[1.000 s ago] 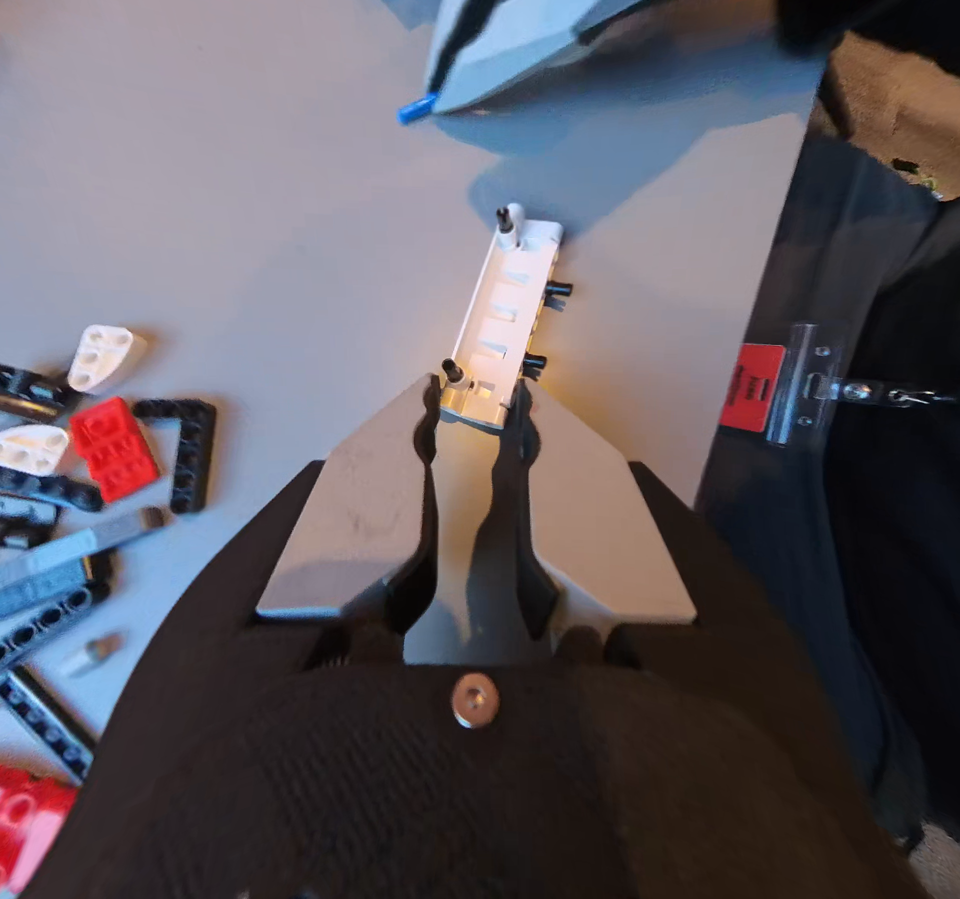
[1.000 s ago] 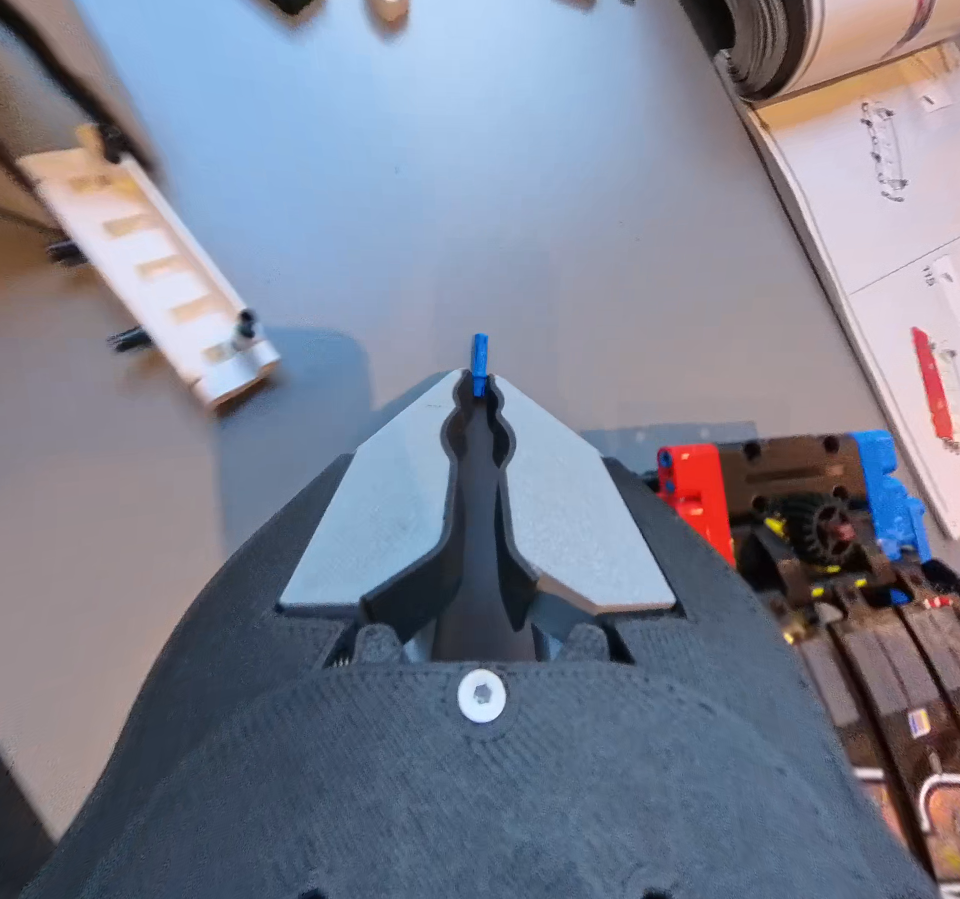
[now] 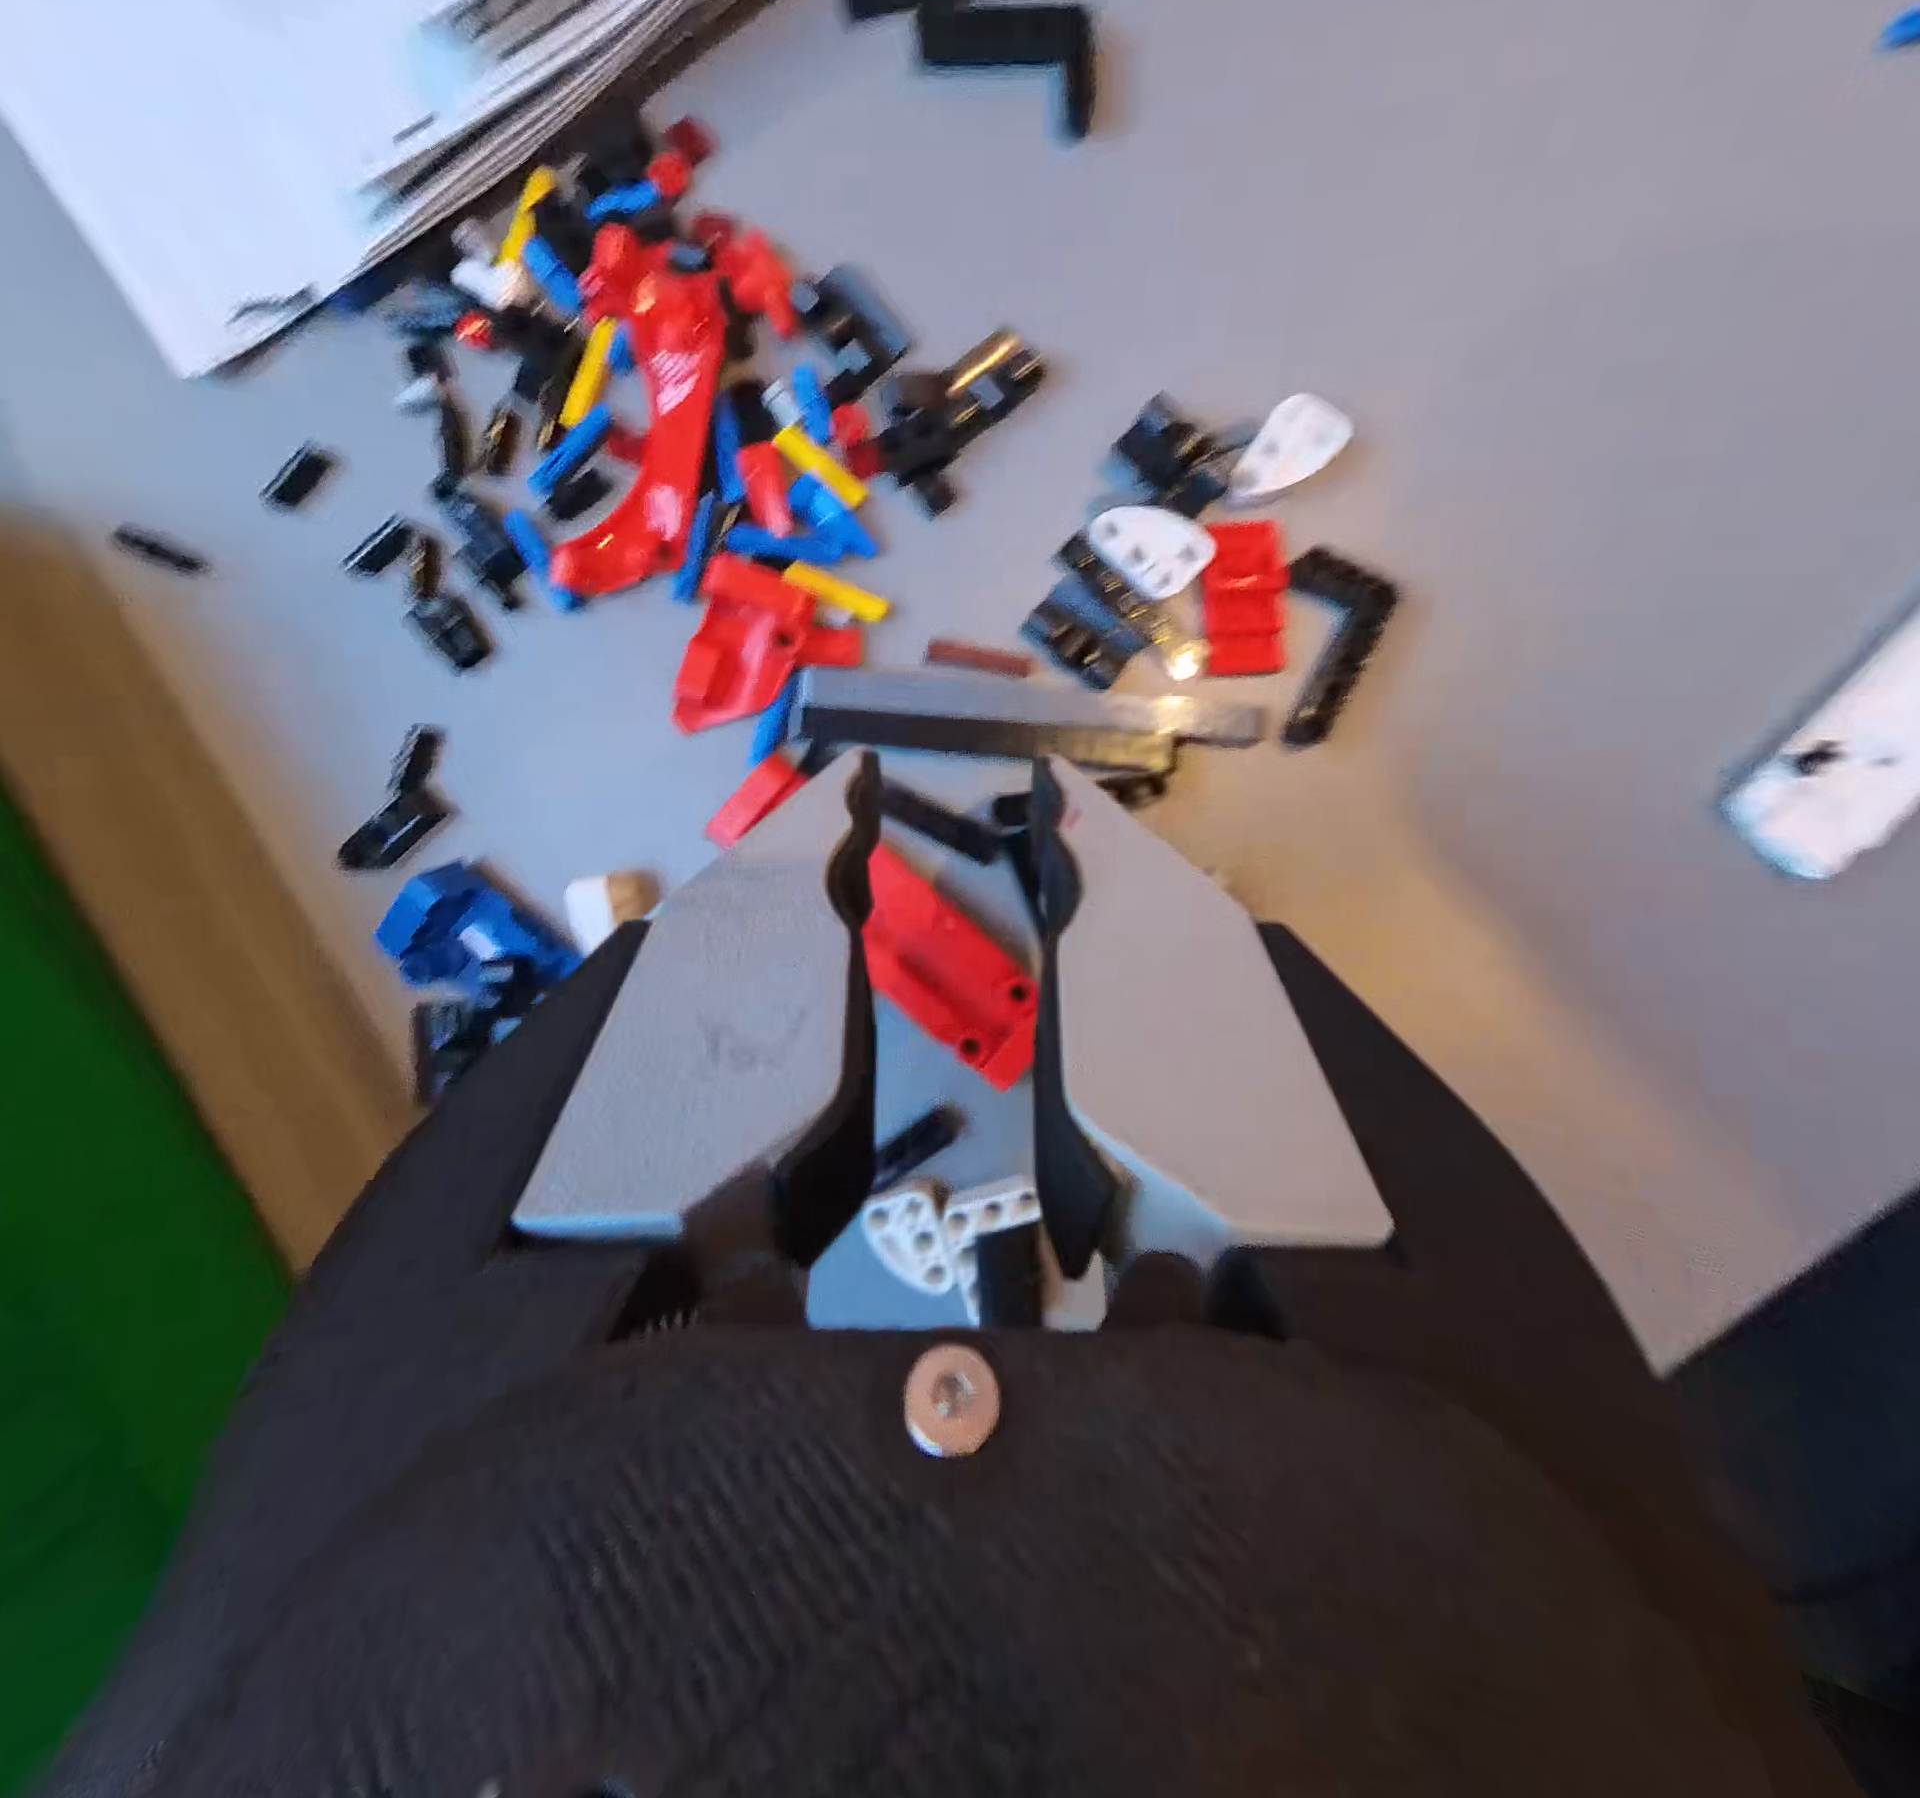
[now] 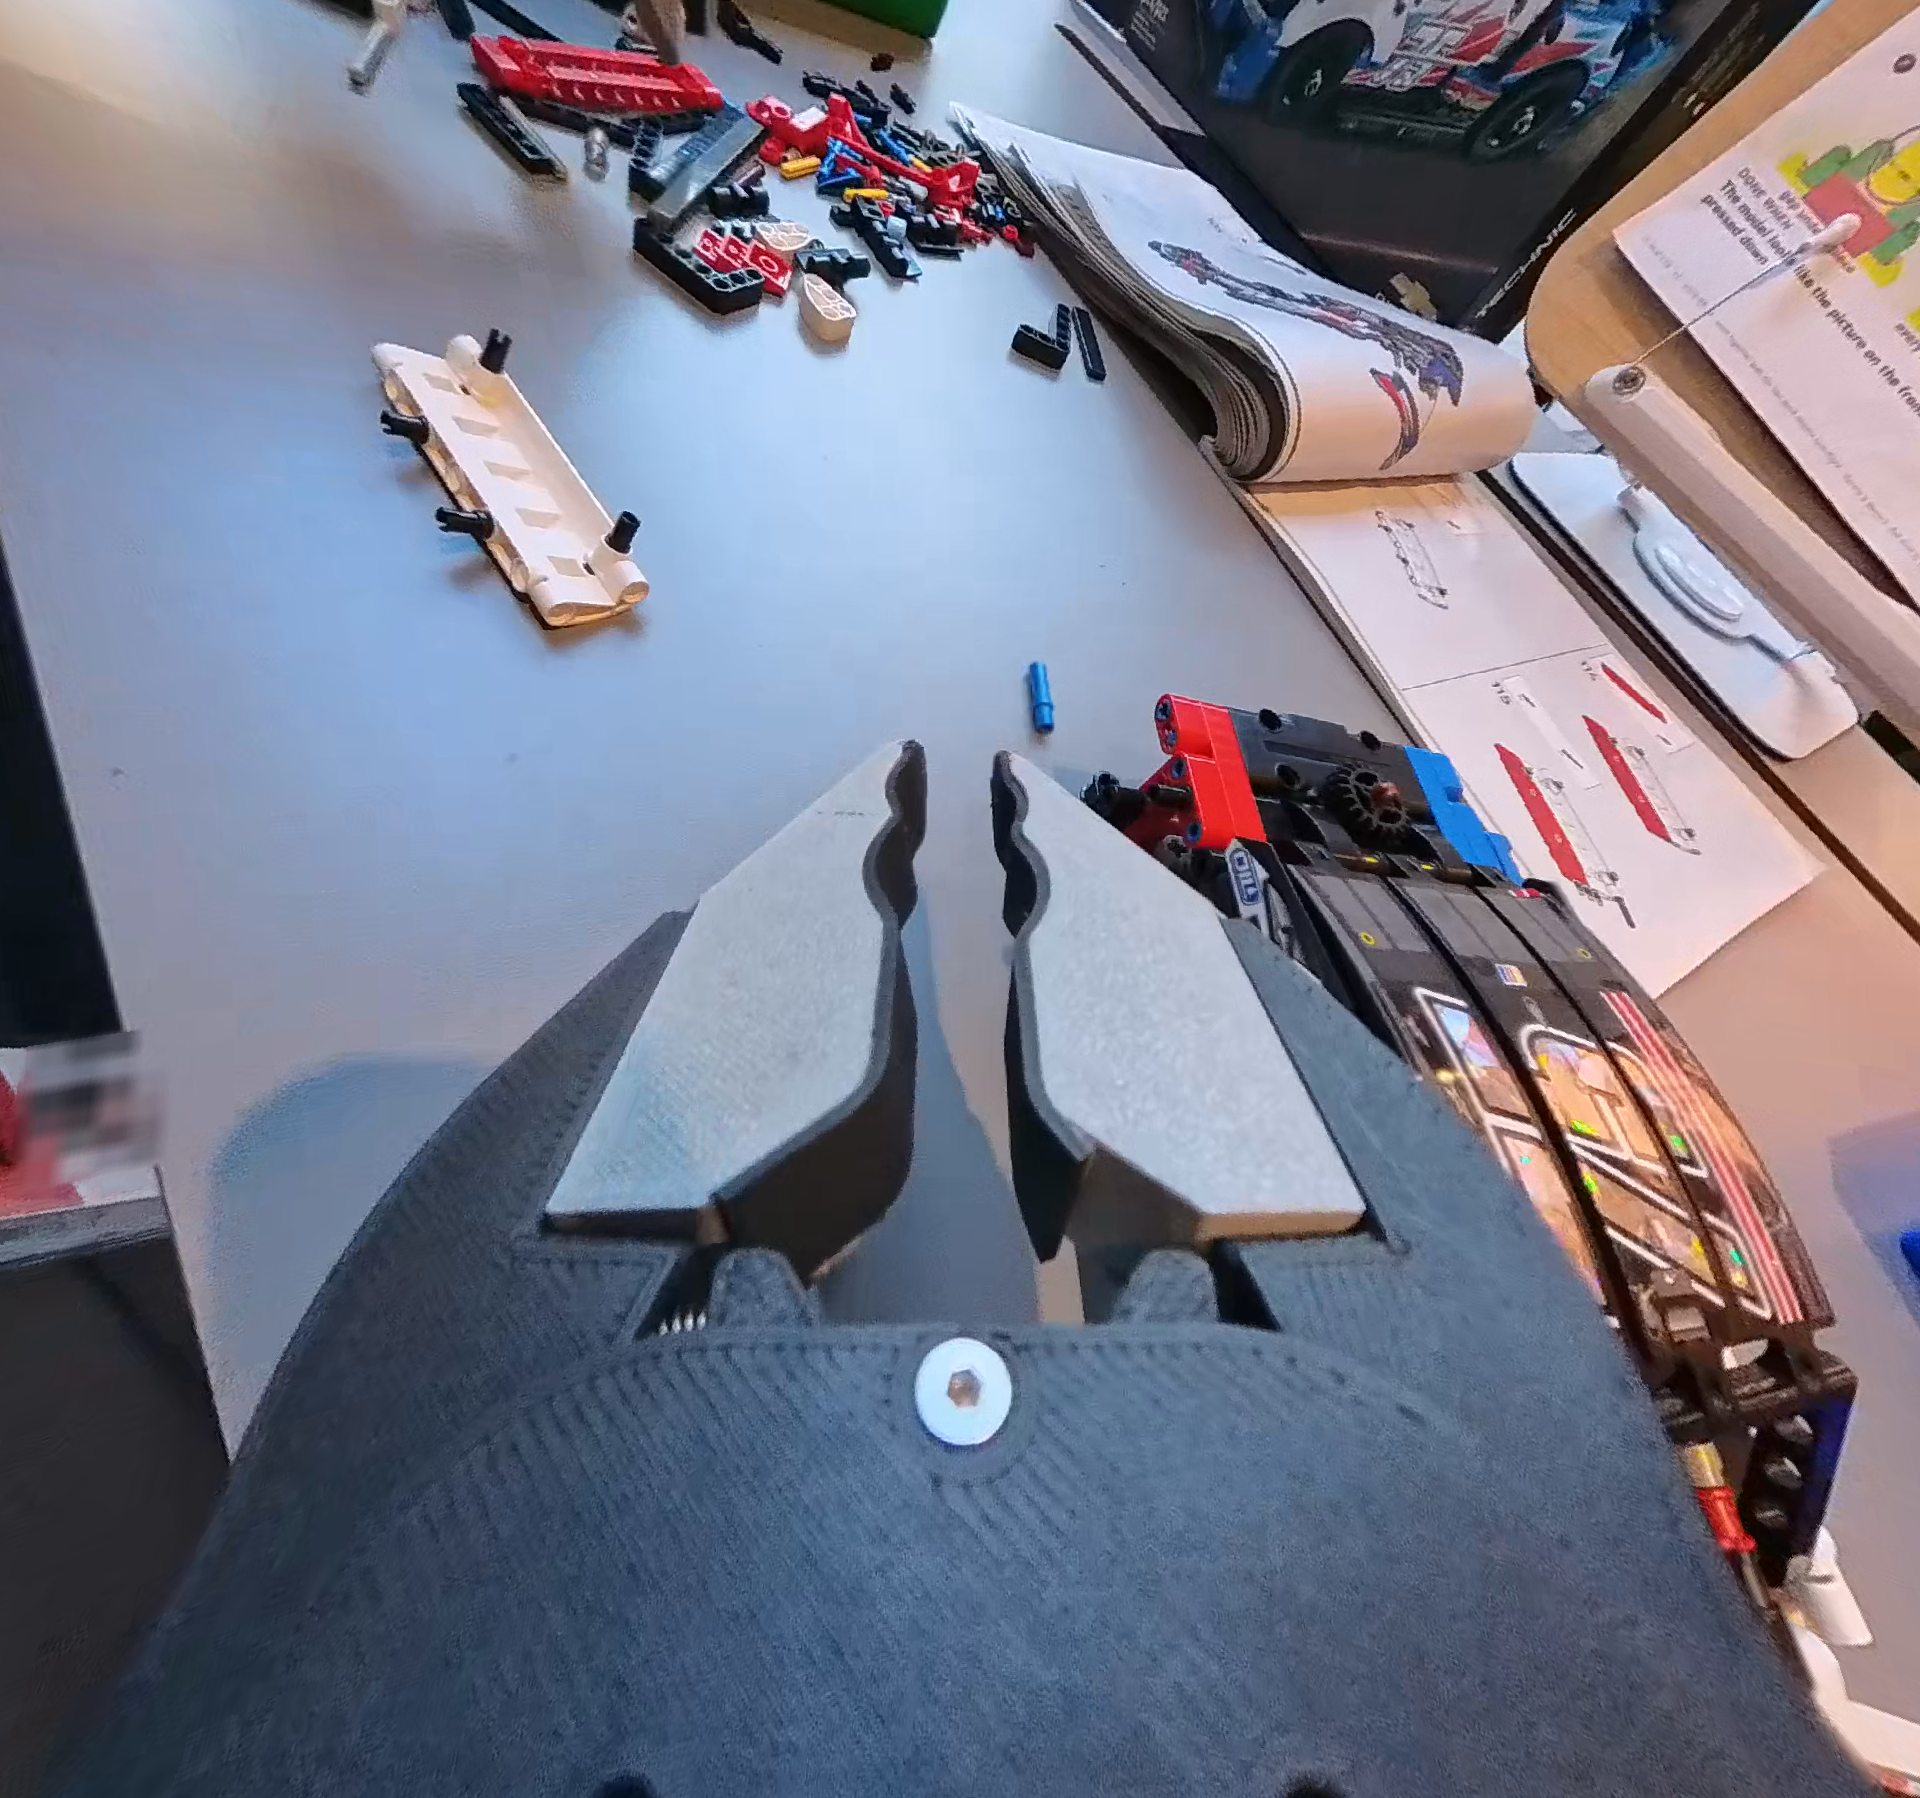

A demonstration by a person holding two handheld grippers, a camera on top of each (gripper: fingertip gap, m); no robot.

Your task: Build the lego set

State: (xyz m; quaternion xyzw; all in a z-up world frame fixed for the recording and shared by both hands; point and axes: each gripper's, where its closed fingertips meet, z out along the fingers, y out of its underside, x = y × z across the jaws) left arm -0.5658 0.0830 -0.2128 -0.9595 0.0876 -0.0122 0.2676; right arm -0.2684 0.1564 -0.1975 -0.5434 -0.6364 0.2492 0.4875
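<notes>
Plainly risked a fumbled pick: left gripper (image 3: 951, 782), jaws apart and empty, blurred over the heaped loose pieces (image 3: 717, 460); right gripper (image 4: 958, 777) likewise parted, blue pin (image 4: 1040, 696) loose nearby, white panel (image 4: 509, 479) well apart.

Your left black-bodied, grey-fingered gripper (image 3: 951, 777) tilts downward, its fingers spread apart with nothing between them. Your right gripper (image 4: 958, 774), built alike, has its fingers slightly parted and empty.
</notes>
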